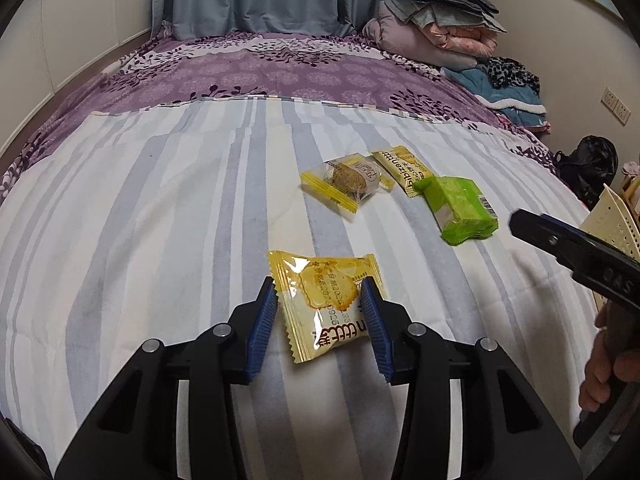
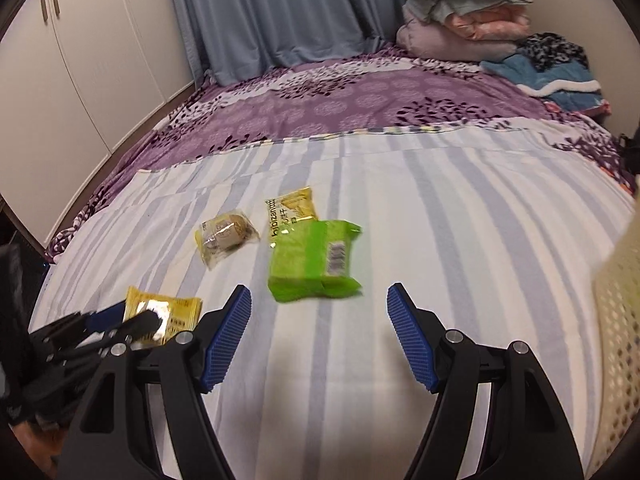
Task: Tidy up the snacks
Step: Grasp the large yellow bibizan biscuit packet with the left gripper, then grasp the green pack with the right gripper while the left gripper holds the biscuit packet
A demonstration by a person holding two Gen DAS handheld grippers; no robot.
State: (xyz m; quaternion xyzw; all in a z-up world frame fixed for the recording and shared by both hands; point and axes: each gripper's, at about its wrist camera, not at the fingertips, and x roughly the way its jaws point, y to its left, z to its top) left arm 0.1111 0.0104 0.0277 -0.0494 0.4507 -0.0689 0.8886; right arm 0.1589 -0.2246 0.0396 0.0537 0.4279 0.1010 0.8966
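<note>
My left gripper [image 1: 320, 300] is shut on a yellow cracker packet [image 1: 326, 280], its blue pads pressing the packet's two sides just over the striped bedsheet. The right wrist view shows that same packet [image 2: 176, 312] in the left gripper at lower left. My right gripper [image 2: 319, 292] stands open with nothing between its fingers, just in front of a green packet [image 2: 312, 260]. Beyond it lie a yellow "bibizan" packet [image 2: 292, 208] and a clear-wrapped round cake [image 2: 224, 236]. All three also show in the left wrist view: green packet [image 1: 460, 210], yellow packet [image 1: 400, 168], cake [image 1: 344, 182].
A cream perforated basket [image 2: 616, 320] stands at the bed's right edge, also seen as a basket corner [image 1: 612, 220]. Folded blankets [image 1: 440, 20] are stacked at the far right by the curtain. White cabinets [image 2: 80, 60] line the left wall. A hand [image 1: 608, 364] holds the right gripper.
</note>
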